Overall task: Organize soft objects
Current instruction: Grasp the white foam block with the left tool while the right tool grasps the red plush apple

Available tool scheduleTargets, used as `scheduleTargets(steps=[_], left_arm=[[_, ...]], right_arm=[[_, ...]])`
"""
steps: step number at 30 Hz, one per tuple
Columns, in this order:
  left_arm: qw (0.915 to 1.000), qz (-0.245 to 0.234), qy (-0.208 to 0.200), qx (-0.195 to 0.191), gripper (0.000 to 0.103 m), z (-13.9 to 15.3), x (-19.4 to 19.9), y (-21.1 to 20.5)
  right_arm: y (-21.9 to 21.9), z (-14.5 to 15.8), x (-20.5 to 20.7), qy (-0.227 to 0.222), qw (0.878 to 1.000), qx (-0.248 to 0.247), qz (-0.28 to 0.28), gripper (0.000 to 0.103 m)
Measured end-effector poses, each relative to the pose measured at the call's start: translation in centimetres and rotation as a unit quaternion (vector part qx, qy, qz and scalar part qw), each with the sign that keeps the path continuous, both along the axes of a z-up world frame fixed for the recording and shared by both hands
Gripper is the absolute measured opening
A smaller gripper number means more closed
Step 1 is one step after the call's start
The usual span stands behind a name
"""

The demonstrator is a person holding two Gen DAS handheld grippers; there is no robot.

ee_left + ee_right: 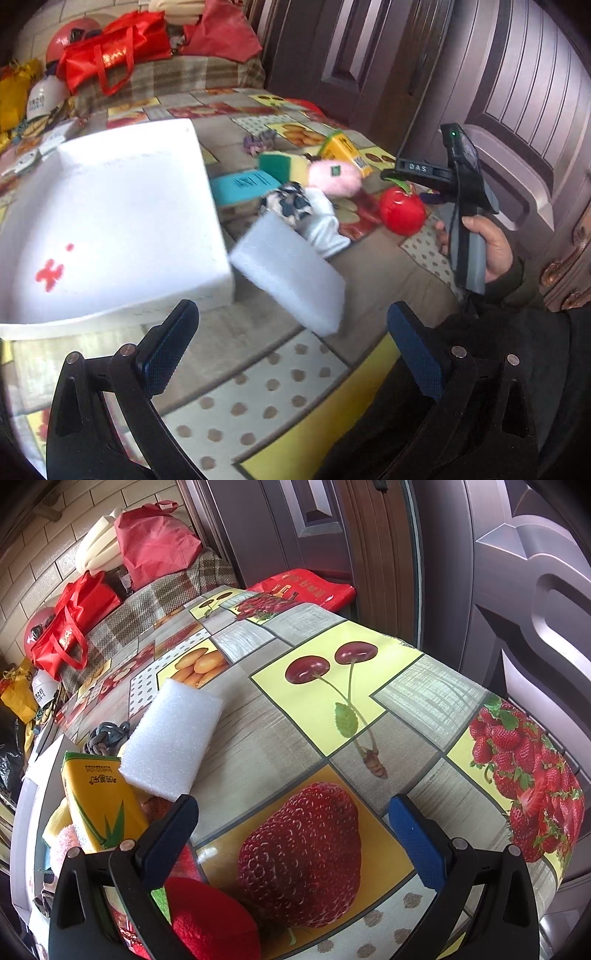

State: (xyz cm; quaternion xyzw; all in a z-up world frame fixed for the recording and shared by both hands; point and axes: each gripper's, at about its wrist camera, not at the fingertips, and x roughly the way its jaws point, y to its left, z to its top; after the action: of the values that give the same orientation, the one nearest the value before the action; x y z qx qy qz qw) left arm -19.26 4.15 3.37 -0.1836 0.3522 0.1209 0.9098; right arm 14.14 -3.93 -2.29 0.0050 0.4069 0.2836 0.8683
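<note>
Fruit-print oilcloth covers the table where our white foam block (291,273) lies just beside the white foam box (110,229), and with both the left gripper (291,347) and right gripper (291,834) spread wide and empty, we judge it light and squashy, best pinched gently across its short sides.

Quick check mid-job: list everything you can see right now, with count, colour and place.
foam box: 1, white, table left
foam block: 1, white, beside the box
foam pad: 1, white, by the carton
carton: 1, yellow, mid-table
apple plush: 1, red, table right
pink plush: 1, pile centre
sponge: 1, green-yellow, pile
teal pack: 1, next to box
spotted cloth: 1, black-white, pile
red bags: 2, far end
tablecloth: 1, fruit print
left gripper: open, empty
right gripper: open, empty
hand: 1, holding right gripper
</note>
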Motion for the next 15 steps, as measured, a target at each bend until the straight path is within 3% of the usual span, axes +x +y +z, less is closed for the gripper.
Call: scheduleTargets(steps=[4, 8, 12, 15], left_arm=[[0.9953, -0.032, -0.003, -0.091, 0.103, -1.1, 1.7, 0.2], [0.9867, -0.010, 0.010, -0.162, 0.102, -2.3, 2.3, 1.9], [0.9848, -0.001, -0.004, -0.174, 0.102, -1.9, 3.3, 2.8], [0.9854, -0.014, 0.001, -0.170, 0.093, -1.9, 4.6, 2.5]], right_arm=[[-0.1, 0.0, 0.0, 0.001, 1.000, 0.003, 0.001, 0.103], [-0.1, 0.0, 0.0, 0.001, 1.000, 0.003, 0.001, 0.103], [-0.2, 0.1, -0.1, 0.001, 1.000, 0.010, 0.003, 0.103], [-1.3, 0.4, 0.0, 0.014, 0.996, 0.072, 0.043, 0.103]])
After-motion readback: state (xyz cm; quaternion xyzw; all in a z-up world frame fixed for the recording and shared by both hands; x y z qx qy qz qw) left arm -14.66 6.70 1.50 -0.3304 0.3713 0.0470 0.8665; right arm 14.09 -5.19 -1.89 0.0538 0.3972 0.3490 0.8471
